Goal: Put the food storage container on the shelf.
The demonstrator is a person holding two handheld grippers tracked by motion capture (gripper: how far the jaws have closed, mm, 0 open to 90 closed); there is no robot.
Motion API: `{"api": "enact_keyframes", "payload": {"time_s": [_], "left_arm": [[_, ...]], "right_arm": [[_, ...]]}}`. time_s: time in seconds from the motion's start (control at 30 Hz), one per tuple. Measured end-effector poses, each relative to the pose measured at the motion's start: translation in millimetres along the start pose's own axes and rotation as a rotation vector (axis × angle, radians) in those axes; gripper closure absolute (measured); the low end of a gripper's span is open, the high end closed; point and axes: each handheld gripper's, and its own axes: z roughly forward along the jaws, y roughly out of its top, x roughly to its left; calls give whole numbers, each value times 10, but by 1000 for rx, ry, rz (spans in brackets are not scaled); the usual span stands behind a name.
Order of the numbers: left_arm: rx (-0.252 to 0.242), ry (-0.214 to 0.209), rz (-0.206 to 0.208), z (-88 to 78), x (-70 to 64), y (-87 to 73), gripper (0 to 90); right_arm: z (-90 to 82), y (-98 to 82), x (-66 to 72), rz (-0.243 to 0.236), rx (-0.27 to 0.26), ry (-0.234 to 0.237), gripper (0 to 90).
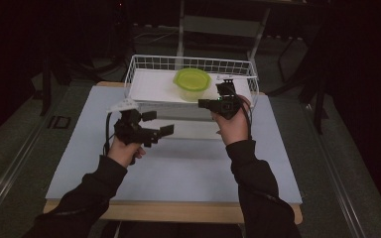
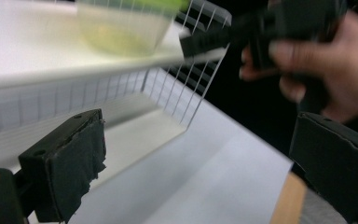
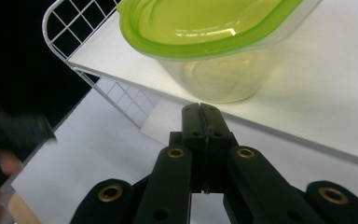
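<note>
A clear container with a lime-green lid (image 1: 192, 82) stands on a white board (image 1: 149, 87) inside a white wire basket (image 1: 139, 62) at the back of the table. My right gripper (image 1: 202, 103) is just in front of the basket's right part. Its jaws are pressed together with nothing between them, and the tips (image 3: 200, 109) point at the container (image 3: 205, 37) close ahead. My left gripper (image 1: 158, 123) hovers over the table in front of the basket's left part. It is open, and its wide-set pads (image 2: 70, 163) have nothing between them.
The basket's wire wall (image 2: 200, 84) rises just ahead of the left gripper, with the container (image 2: 121, 32) above it. The pale blue-grey tabletop (image 1: 178, 168) has a wooden front edge (image 1: 178, 212). Dark floor and a metal frame (image 1: 218, 25) lie beyond the table.
</note>
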Motion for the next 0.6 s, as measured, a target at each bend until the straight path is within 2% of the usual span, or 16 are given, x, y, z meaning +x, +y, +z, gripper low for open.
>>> {"api": "enact_keyframes", "payload": {"time_s": [0.1, 0.2, 0.37, 0.5, 0.6], "left_arm": [[-10, 33, 60, -7, -45, -208, 45], [-20, 33, 70, -32, -60, -386, 45], [-24, 17, 56, -53, -46, -527, 45], [-28, 6, 28, -58, -32, -597, 45], [-17, 0, 31, -42, -36, -638, 45]], "right_arm": [[72, -7, 14, -2, -7, -4, 900], [128, 8, -11, 8, -6, -21, 900], [163, 53, -85, 43, -13, -23, 899], [162, 101, -105, 43, -22, -38, 884], [169, 131, -121, 41, -22, -50, 878]]}}
